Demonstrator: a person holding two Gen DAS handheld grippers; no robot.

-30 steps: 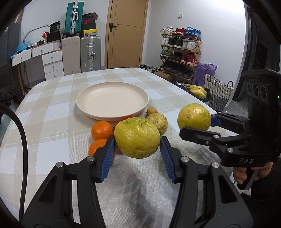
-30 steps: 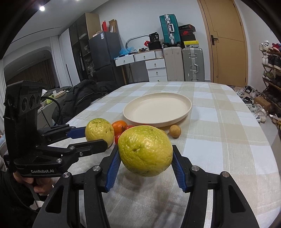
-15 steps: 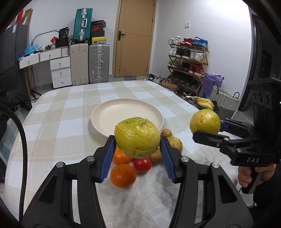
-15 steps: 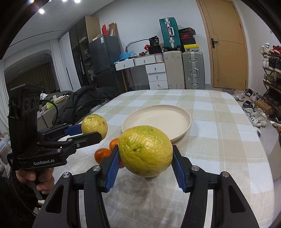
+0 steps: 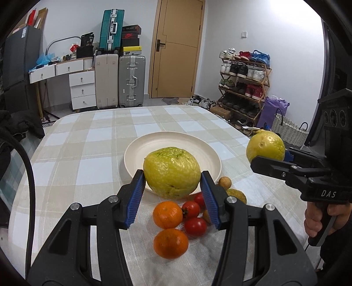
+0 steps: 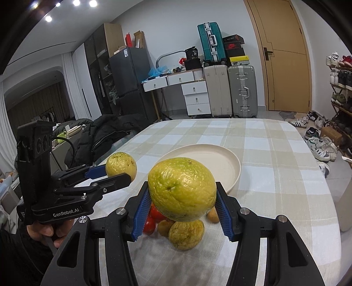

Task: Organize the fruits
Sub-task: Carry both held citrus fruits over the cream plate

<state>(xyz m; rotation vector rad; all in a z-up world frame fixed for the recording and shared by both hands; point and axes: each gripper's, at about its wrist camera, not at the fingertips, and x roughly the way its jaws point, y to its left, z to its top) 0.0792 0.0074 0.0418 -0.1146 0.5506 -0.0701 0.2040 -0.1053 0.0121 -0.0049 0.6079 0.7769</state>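
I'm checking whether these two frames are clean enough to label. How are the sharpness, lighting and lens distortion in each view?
Left wrist view: sharp, evenly lit, the fruit and plate crisp; fisheye bends the door and darkens the corners. Right wrist view: equally sharp, ceiling lights flare at top left, soft shadow under the held fruit, room edges strongly curved.

You're looking at a beige-and-white checked tablecloth (image 5: 92, 149) under a cream plate (image 5: 211, 154). Blue ribbed pads (image 5: 137, 198) on black grippers frame a yellow-green, dimpled fruit (image 5: 171, 171); a second fruit (image 6: 182, 189) shows the same mottled skin. Below sit two oranges (image 5: 168, 214) and glossy red tomatoes (image 5: 195, 226).
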